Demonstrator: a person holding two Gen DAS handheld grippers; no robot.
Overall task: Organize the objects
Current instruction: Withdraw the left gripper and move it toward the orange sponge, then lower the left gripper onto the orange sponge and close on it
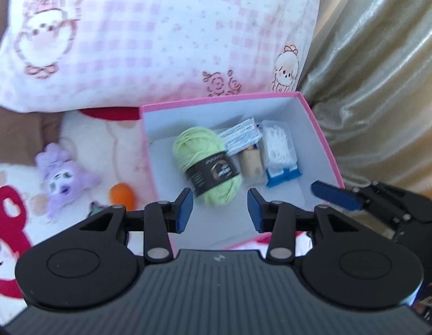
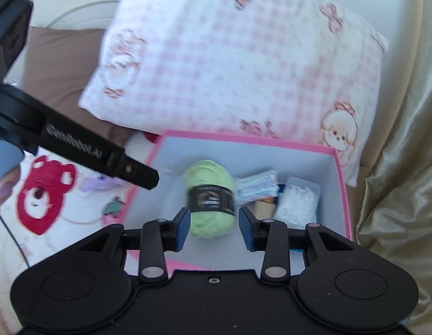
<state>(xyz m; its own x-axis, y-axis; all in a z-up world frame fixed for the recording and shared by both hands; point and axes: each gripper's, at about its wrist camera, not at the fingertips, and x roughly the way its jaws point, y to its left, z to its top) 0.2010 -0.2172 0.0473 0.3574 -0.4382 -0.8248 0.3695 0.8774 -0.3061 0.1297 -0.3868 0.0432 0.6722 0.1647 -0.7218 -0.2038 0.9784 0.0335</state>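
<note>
A pink box (image 1: 322, 136) with a pale interior sits open on a bed, its far wall against a pink-checked pillow (image 1: 160, 36). Inside lies a green yarn skein (image 1: 207, 164) with a black paper band, resting on the box floor toward the left half. At about 3 o'clock from the skein are a small printed packet (image 1: 241, 135), a tan cardboard item (image 1: 252, 164) and a clear plastic case of white thread-like pieces (image 1: 279, 150) with a blue end; these three lie packed side by side against the right wall.

The left hand-held gripper (image 1: 220, 209) hovers over the near edge of the box with its jaws spread wide and nothing between them; the skein lies just beyond its blue pads (image 1: 185, 209). The right hand-held gripper (image 2: 214, 230) is likewise wide open and empty, with the skein seen between and beyond its pads, apparently not touching, though blur makes that hard to judge.

Outside the box, at 9 o'clock from it on the printed bedspread (image 1: 9, 195), lie a purple plush toy (image 1: 62, 178) and a small orange object (image 1: 122, 194). A gold curtain (image 1: 383, 69) hangs at 3 o'clock from the box.
</note>
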